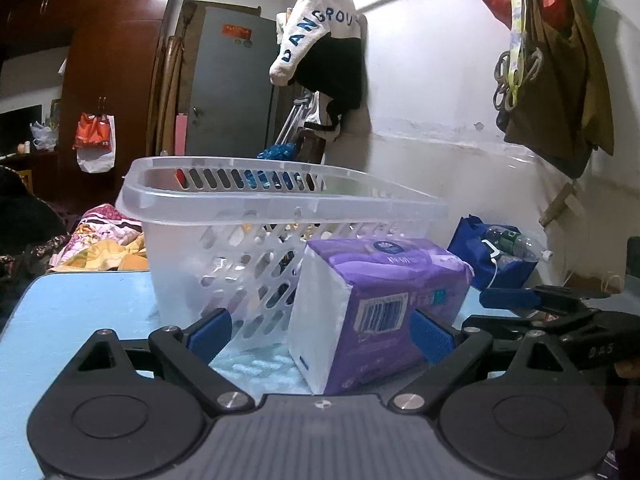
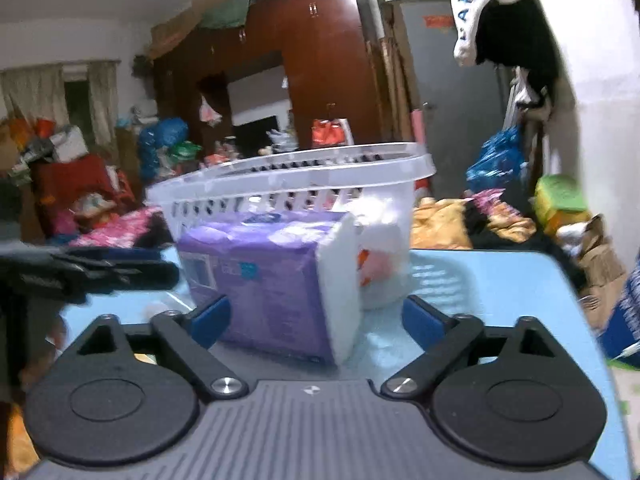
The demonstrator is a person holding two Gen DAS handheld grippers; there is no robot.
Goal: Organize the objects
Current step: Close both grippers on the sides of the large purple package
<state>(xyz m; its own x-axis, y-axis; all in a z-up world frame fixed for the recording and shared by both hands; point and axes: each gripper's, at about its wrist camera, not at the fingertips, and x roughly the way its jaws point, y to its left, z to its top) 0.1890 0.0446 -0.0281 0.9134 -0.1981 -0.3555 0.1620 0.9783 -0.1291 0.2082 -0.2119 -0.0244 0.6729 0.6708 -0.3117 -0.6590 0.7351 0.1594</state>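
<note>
Purple-wrapped tissue pack stands on the blue table, just in front of the clear basket, between the spread, empty fingers of both the left gripper and the right gripper. If either is closed off-centre, the soft pack may be crushed, tipped, or pushed against the basket. White and orange contents behind the basket wall are shown only in the right wrist view, whereas the barcode face is shown sharply only in the left.
</note>
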